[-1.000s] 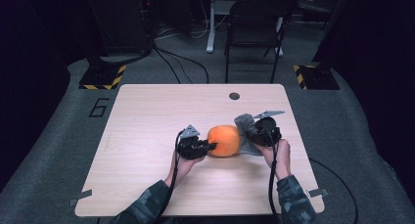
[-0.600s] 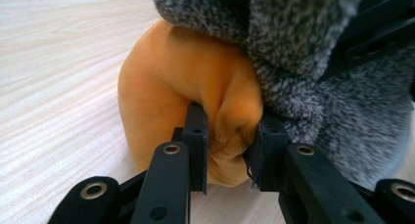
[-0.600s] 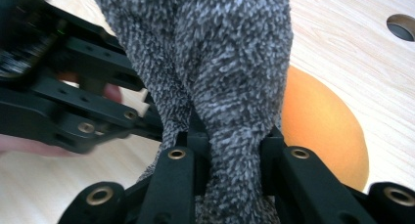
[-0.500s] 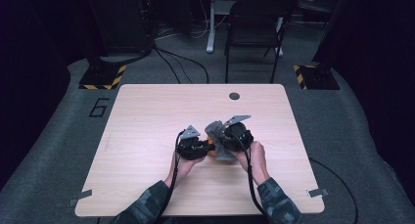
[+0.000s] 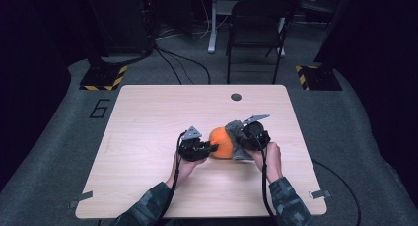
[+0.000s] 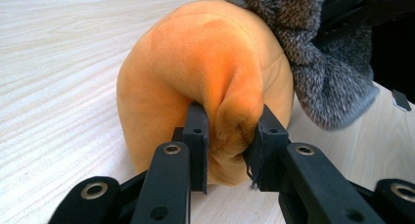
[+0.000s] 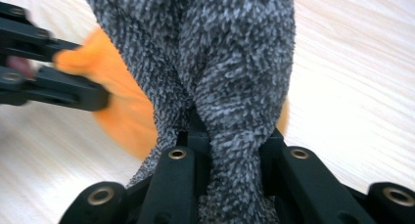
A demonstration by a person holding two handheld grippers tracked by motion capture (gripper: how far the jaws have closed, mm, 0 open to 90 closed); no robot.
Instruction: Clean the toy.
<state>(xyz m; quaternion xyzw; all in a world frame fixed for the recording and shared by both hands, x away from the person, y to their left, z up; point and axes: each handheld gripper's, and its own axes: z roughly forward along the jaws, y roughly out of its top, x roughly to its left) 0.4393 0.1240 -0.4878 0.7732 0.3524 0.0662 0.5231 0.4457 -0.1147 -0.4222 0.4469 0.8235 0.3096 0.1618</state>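
Cloth swung back off the ball

A moment ago my right claw [image 5: 242, 137] carried the grey cloth [image 7: 230, 62] over the orange ball [image 5: 222, 142]; now it is back at the ball's right side, jaws clamped on a bunched fold, so the wiping pass looks done or repeating. My left claw [image 5: 209, 148] has kept still, pinching a pleat of plush. The ball sits mid-table [image 5: 148, 117], between the claws; it is squashed, its long axis seemingly running across the table, pinched end toward my left.

grey cloth [image 7: 215, 62] cut off above
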